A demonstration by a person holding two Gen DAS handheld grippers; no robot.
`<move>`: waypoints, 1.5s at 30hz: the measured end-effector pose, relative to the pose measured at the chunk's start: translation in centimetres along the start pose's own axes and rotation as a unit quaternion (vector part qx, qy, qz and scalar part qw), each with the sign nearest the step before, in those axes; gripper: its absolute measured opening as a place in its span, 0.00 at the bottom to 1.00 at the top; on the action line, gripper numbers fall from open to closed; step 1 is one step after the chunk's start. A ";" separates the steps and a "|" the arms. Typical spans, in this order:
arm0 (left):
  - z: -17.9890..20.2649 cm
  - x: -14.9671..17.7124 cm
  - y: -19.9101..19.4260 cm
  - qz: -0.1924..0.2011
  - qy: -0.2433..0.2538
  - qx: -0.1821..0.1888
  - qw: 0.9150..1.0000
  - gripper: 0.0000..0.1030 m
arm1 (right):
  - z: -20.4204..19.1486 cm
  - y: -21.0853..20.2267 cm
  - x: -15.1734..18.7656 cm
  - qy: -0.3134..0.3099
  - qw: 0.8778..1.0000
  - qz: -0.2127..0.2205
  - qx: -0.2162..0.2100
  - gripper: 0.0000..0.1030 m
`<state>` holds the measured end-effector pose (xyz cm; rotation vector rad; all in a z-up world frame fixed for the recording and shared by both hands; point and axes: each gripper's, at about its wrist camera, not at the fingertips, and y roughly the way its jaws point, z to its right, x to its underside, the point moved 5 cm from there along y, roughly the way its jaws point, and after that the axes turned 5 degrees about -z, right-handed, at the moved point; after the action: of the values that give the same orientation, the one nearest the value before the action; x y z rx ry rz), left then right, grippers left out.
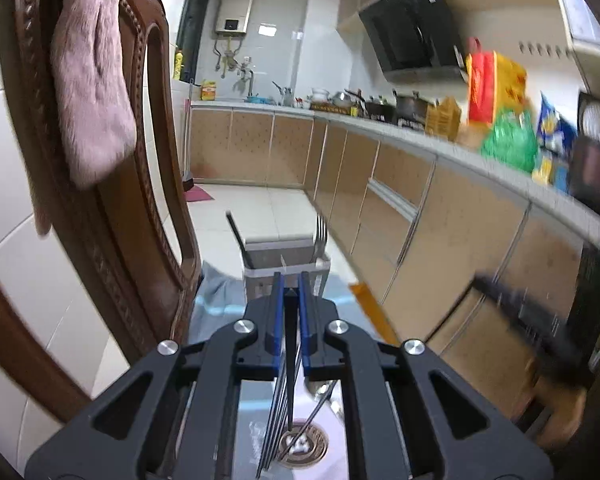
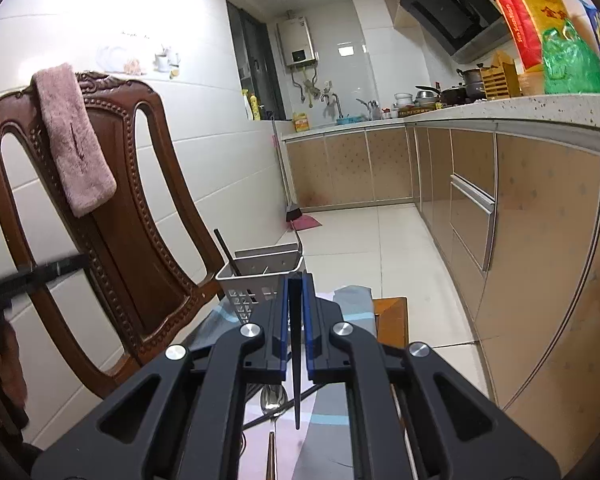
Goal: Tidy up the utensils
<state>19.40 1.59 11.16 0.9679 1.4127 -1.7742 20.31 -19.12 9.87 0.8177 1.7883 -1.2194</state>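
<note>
Left gripper (image 1: 291, 286) pinching a dark chopstick (image 1: 290, 364) hanging down between the pads; right gripper (image 2: 296, 286) clamped on another chopstick (image 2: 296, 360); utensil holder (image 2: 260, 276) just ahead on the table, beyond both sets of fingertips

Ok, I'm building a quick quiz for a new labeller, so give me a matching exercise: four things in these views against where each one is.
Things:
1. pink towel
2. fork
3. spoon
4. green bag

Places:
A. on the counter
B. lying on the table
C. draped over the chair back
D. standing in the utensil holder

Pairs: 1-C, 2-D, 3-B, 4-A
</note>
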 end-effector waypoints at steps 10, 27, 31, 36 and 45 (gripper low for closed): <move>-1.5 -14.0 3.8 0.068 -0.048 -0.031 0.996 0.07 | 1.1 0.6 -0.2 0.016 1.000 -0.004 -0.014 0.07; -5.5 -8.7 21.6 0.024 -0.134 -0.076 0.988 0.07 | 3.1 1.1 -0.1 0.035 0.999 -0.014 -0.022 0.07; -5.3 -6.4 22.9 0.000 -0.125 -0.077 0.989 0.08 | 3.3 0.9 -0.1 0.035 0.999 -0.013 -0.024 0.07; -4.5 -3.8 20.6 -0.015 -0.100 -0.084 0.991 0.73 | 3.4 0.7 -0.5 0.041 0.999 -0.009 -0.025 0.07; -2.9 6.6 8.8 -0.040 -0.084 -0.059 0.994 0.94 | 0.8 -0.1 -3.7 0.037 0.998 0.005 -0.056 0.07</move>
<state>23.91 2.41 0.76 0.6935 1.4477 -1.7642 22.21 -20.14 13.01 0.8153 1.8916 -1.0831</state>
